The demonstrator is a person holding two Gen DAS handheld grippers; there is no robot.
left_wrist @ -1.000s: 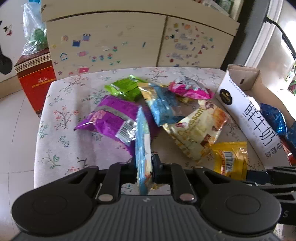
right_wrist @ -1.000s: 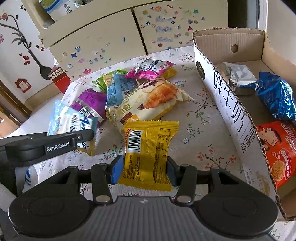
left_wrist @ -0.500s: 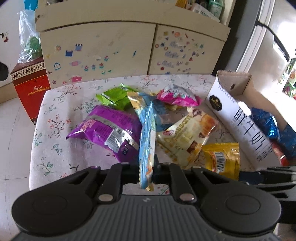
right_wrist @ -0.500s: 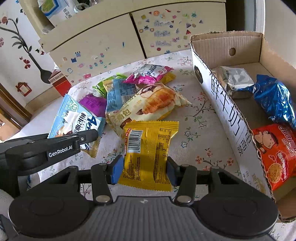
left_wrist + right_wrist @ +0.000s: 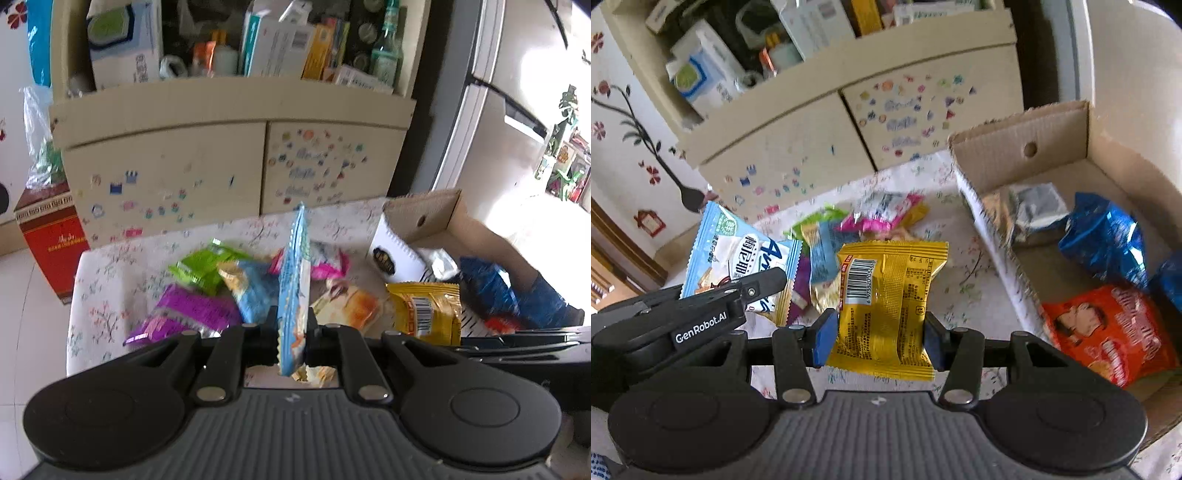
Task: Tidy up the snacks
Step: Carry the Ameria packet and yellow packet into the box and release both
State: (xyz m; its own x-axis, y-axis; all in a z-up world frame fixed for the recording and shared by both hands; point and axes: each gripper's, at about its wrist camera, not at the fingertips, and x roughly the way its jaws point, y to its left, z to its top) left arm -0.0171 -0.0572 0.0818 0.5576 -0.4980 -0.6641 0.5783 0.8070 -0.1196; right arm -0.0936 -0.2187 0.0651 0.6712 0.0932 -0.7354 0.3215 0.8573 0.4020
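Note:
My left gripper point(image 5: 292, 328) is shut on a light blue snack packet point(image 5: 294, 291), held edge-on and lifted above the table; the same light blue packet point(image 5: 738, 258) shows flat in the right wrist view, behind the left gripper point(image 5: 753, 288). My right gripper point(image 5: 880, 334) is shut on a yellow snack packet point(image 5: 886, 299), also raised off the table; the yellow packet point(image 5: 424, 310) appears to the right in the left wrist view. More packets lie on the floral tablecloth point(image 5: 110, 295): purple point(image 5: 192, 314), green point(image 5: 203, 266), pink point(image 5: 328, 264), and a croissant pack point(image 5: 354, 302).
A cardboard box point(image 5: 1027, 147) on the right holds a blue bag point(image 5: 1104, 240), an orange noodle pack point(image 5: 1108, 328) and a silver packet point(image 5: 1034, 206). A stickered cabinet point(image 5: 229, 162) with cluttered shelves stands behind the table. A red box point(image 5: 51, 240) sits on the floor at left.
Both grippers have risen with their packets; the light blue and the yellow packet now hang clear of the table. The views tilt up, showing more of the cabinet shelves.

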